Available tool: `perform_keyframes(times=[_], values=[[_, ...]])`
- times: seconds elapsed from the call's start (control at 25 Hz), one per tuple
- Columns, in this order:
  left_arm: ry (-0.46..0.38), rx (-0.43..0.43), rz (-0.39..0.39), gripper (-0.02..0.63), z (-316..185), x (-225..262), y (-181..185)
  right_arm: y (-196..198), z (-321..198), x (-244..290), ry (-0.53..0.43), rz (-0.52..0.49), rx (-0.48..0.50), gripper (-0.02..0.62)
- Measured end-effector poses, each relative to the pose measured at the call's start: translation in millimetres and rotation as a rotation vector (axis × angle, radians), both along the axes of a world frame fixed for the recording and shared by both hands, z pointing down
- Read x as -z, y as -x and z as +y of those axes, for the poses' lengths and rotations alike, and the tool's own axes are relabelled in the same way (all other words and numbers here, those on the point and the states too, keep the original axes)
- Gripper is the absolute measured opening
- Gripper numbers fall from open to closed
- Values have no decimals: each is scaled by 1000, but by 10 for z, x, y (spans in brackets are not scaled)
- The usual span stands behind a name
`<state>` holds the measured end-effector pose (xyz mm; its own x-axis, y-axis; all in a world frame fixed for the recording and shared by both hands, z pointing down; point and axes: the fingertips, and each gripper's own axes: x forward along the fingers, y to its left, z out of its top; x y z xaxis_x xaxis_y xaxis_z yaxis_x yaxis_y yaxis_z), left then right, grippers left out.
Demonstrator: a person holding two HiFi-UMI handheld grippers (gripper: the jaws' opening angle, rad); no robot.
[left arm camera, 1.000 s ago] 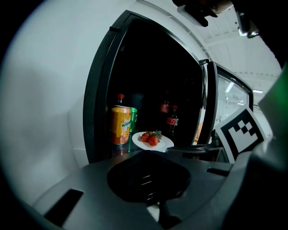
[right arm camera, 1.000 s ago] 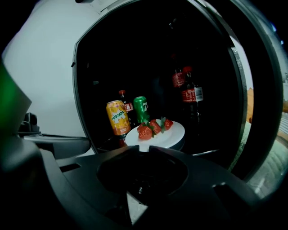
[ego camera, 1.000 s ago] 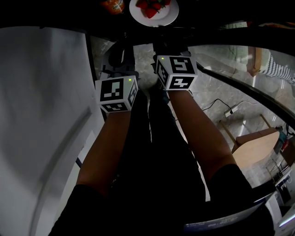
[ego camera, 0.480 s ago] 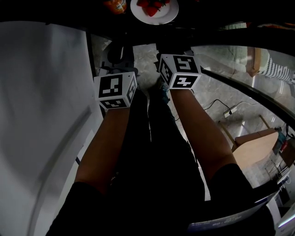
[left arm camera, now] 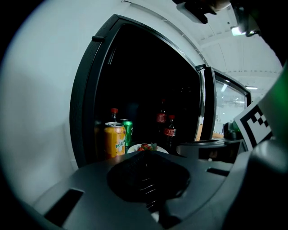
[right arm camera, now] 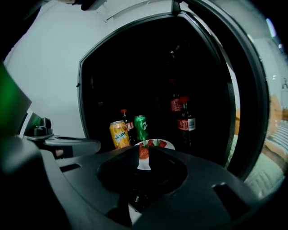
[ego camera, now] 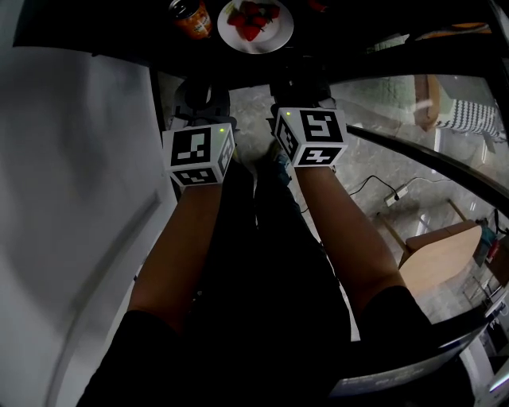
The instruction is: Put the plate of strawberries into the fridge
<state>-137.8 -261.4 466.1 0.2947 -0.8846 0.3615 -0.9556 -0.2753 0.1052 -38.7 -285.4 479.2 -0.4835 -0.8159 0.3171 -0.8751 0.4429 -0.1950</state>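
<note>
The white plate of strawberries (ego camera: 255, 25) rests on a dark shelf inside the open fridge, also seen as the plate (right arm camera: 153, 143) in the right gripper view and the plate (left arm camera: 146, 148) in the left one. Both grippers hang in front of the fridge opening, well short of the plate. My left gripper (left arm camera: 146, 158) is shut and empty. My right gripper (right arm camera: 144, 157) holds nothing, and a narrow gap between its jaws shows the plate beyond. In the head view their marker cubes, left (ego camera: 199, 155) and right (ego camera: 312, 137), sit side by side above my forearms.
An orange can (right arm camera: 119, 134), a green can (right arm camera: 141, 127) and several cola bottles (right arm camera: 186, 126) stand around the plate. The fridge's white side (ego camera: 71, 199) is at my left, and its glass door (left arm camera: 222, 108) stands open at the right. Marble floor (ego camera: 374, 159) lies below.
The head view has shifted, so more of the plate and the orange can show at the top. The right gripper's cube has drawn slightly back toward me. The left has barely moved.
</note>
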Motion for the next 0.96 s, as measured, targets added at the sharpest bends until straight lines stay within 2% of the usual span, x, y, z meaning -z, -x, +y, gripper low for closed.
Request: perform_keyframes(times=[0.36,0.96], values=[[-16,-17,-9,-9,-94,135,-87,-122,14,209,-39,6,-2,63],[-14,-17,-7,-9,-137,110,-116,-125,-20,187,-40,20,2,63]])
